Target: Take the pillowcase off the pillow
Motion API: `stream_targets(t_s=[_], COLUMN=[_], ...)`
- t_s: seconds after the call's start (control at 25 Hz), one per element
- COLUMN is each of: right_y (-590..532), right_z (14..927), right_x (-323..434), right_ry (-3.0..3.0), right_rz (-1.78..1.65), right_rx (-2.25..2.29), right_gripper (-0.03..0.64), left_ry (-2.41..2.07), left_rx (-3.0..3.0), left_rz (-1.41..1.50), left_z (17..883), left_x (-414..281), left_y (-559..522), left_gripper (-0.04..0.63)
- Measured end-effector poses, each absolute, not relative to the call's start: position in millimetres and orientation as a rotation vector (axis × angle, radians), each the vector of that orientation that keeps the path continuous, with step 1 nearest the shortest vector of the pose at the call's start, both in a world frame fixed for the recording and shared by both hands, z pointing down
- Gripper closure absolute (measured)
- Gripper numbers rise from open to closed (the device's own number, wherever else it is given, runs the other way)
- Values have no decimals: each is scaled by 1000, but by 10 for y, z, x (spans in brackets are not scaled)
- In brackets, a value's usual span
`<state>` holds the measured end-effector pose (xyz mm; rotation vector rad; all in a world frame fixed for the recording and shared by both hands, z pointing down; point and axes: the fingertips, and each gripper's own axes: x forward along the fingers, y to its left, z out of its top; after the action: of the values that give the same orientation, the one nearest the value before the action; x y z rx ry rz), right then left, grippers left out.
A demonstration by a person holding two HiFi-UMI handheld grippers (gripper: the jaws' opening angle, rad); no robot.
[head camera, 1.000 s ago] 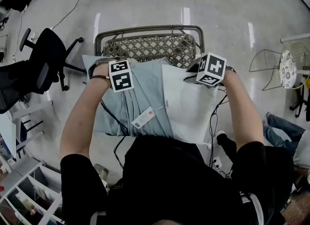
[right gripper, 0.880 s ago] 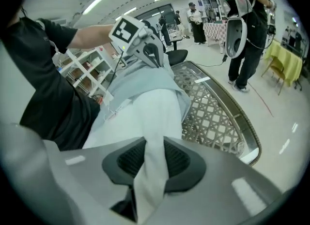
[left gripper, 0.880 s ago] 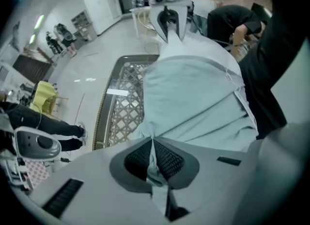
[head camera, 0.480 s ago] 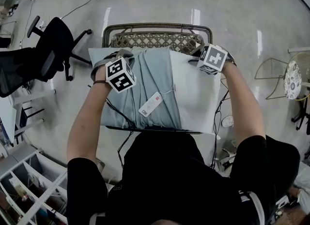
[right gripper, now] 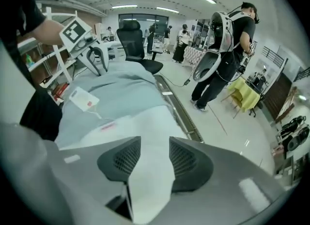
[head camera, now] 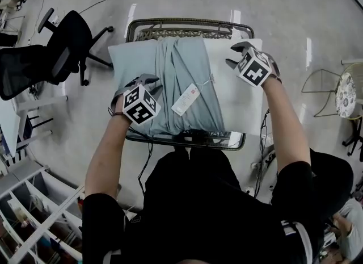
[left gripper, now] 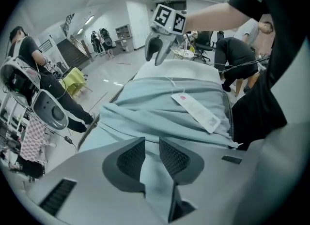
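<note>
The pale blue pillowcase sits bunched over the left part of the white pillow on a wicker stand; soft, light and limp, it should be pinched at a fold near its open edge, I judge. The left gripper and right gripper have both just been opening, jaws apart, blue cloth loose between the left's, bare pillow between the right's
</note>
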<state>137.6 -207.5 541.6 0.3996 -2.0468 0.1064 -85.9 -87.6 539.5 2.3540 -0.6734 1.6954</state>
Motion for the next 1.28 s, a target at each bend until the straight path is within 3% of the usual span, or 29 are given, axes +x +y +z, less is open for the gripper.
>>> stream_targets(t_s=[0.32,0.64,0.8,0.96,1.12,1.28], right_y=[-436,409,462,312,268,362], right_z=[5455,5675,5992,6258,6149,5972], right_x=[1488,1717,1965,2014,1992,2003], right_ry=[-2053,-1830,-1669,-1582,-1608,-1682], right_rz=[166,70,-75,-244,-233,-176], right_rx=[522,655,629,648,736,724], right_gripper=[371,296,212,218,354,404], left_ry=[-647,-711,-821,-908,-926,-920], left_rx=[2423,2445,2436,2408,2381,2350], left_rz=[1587,1653,1712,1808,1828,1824], left_z=[5510,5625,5764,5871,5776,5671], left_x=[-862,-1146,-1222,-1260,-1385,-1612], left_y=[80,760,806,694,668,755], left_gripper=[469,380,339,382,491,548])
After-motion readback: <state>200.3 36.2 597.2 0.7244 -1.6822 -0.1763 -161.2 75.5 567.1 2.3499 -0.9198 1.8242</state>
